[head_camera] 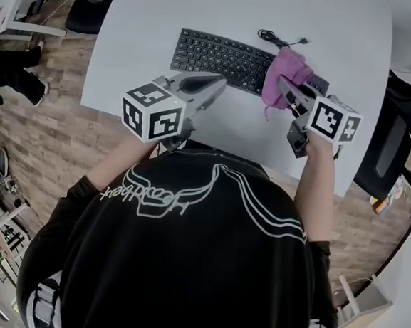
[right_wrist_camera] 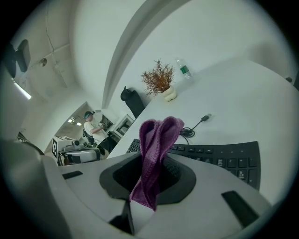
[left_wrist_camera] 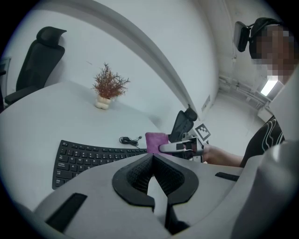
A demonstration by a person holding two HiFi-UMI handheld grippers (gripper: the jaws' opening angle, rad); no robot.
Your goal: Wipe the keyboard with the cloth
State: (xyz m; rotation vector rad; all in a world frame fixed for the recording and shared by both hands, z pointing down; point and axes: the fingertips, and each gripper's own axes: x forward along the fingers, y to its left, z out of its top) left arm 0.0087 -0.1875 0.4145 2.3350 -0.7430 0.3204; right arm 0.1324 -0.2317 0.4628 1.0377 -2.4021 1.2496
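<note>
Purple cloth (head_camera: 286,68) is clenched in the jaws of the right gripper (head_camera: 286,87) above the keyboard (head_camera: 218,56) at picture right, apparently ready to wipe, while the left gripper (head_camera: 214,82) waits closed and empty.

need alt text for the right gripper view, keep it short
The right gripper has its jaws shut on a purple cloth, which stands up in folds between them, with a black keyboard just beyond on a white table. Farther back lie a coiled cable, a small dried plant in a white pot and a bottle.
</note>
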